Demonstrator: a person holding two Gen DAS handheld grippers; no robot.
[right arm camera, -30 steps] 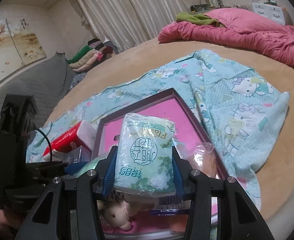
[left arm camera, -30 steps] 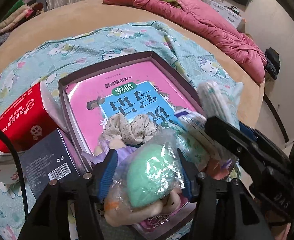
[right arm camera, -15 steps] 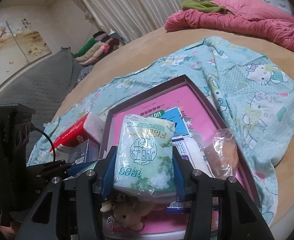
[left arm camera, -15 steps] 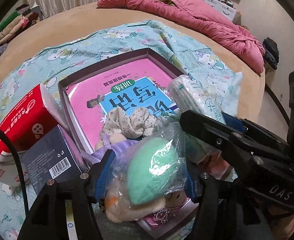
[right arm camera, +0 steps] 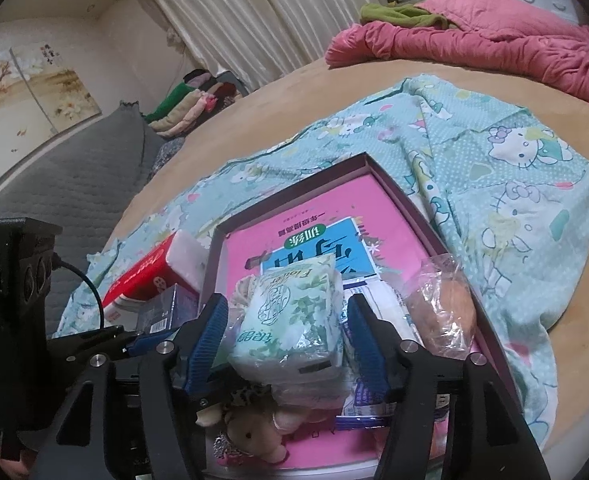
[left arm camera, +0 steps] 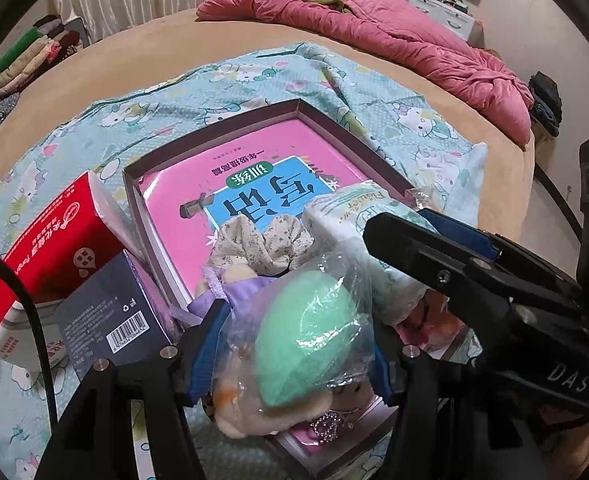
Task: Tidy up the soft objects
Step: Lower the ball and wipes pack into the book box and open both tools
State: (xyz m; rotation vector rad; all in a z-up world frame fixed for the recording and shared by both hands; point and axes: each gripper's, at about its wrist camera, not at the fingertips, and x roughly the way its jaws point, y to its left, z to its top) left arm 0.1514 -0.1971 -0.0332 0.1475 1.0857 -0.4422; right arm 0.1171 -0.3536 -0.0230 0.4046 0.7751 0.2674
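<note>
On the bed, the left claw [left arm camera: 294,344] still gripped a green sponge in a clear bag [left arm camera: 306,336] over the near end of the maroon box [left arm camera: 230,128], its hold unchanged from a second before. Beside it, the right claw [right arm camera: 286,340] had just been opening: its pads, earlier pressed on the tissue pack [right arm camera: 290,316], now stood clear of it, and the pack lay tipped back on the soft things in the box, between the parted jaws.
</note>
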